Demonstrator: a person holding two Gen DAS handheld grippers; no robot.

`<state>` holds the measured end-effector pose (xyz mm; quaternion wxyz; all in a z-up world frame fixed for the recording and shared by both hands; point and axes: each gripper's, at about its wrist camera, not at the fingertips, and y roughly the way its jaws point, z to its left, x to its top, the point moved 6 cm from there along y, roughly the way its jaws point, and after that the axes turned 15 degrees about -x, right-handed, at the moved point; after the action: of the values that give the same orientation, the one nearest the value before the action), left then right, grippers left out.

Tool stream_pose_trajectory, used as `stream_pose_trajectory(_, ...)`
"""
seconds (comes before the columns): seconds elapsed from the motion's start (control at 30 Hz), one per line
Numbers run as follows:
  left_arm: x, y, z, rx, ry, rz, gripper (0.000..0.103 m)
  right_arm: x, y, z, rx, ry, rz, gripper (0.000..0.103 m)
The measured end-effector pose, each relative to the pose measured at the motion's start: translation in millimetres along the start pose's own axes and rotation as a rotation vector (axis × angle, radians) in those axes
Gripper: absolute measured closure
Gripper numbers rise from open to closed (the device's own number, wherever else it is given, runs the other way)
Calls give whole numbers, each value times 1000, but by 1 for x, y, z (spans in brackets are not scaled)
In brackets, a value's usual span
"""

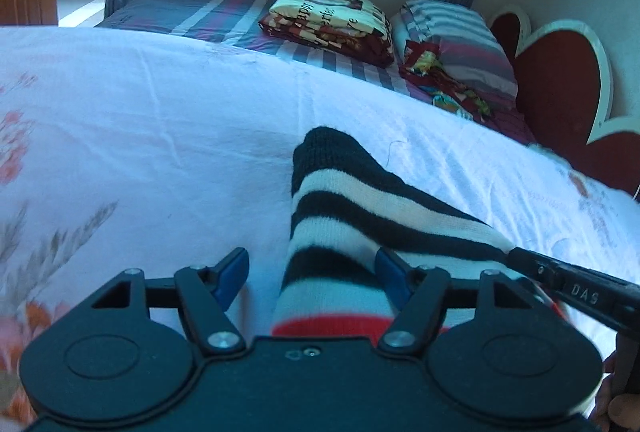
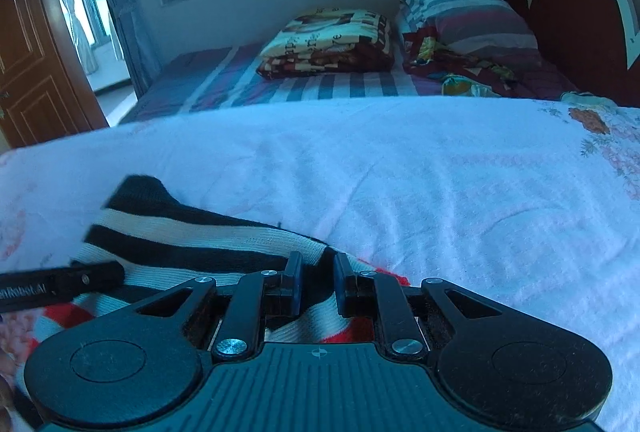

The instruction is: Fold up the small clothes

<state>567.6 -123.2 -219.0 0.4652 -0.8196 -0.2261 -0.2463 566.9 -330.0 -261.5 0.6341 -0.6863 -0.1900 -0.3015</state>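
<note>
A small knitted garment (image 1: 340, 199) with black and white stripes and a red band lies on a white floral bedspread (image 1: 160, 111). My left gripper (image 1: 310, 260) stands open astride its near end: the right blue pad touches the cloth, while the left pad is clear of it. From the right, a finger of my right gripper (image 1: 560, 280) reaches the garment's edge. In the right wrist view, the right gripper (image 2: 318, 264) has its jaws nearly together on a fold of the striped garment (image 2: 180, 232). A left gripper finger (image 2: 80, 280) enters from the left.
Beyond the bedspread (image 2: 400, 171) lies a striped sheet with a folded printed blanket (image 1: 332, 19), a striped pillow (image 1: 452, 35) and colourful cloth beside it. A red heart-shaped headboard (image 1: 560, 83) stands at the right. A wooden door (image 2: 36, 71) is at the left.
</note>
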Motion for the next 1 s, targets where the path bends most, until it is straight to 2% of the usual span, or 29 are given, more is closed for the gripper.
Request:
stream_pose_trajectory(0.13,-12,-25,-6,-30,20,-14,35,-3,-37,6,56,2,-39,89)
stream_pose_trajectory(0.37,-41,-48,-21,-82,92,1,35,-30,-83,16,81,-25,-53,88)
stream_pose_trajectory(0.6,-43,-44,-22,-85,110,16,33,-69,-78,15,-6,-97,-12,89)
stream_pose_trajectory(0.73,-45,-46,-24,-84,143,19,33,-75,-83,19,-40,-106,-18,89)
stream_pose_trajectory(0.9,-45,-56,-31,-94,188,18,36,-77,-104,16,-33,-55,-28,88)
stream_pose_trajectory(1.0,-51,-66,-36,-128,233,21,36,-86,-118,13,-20,-45,-31,89)
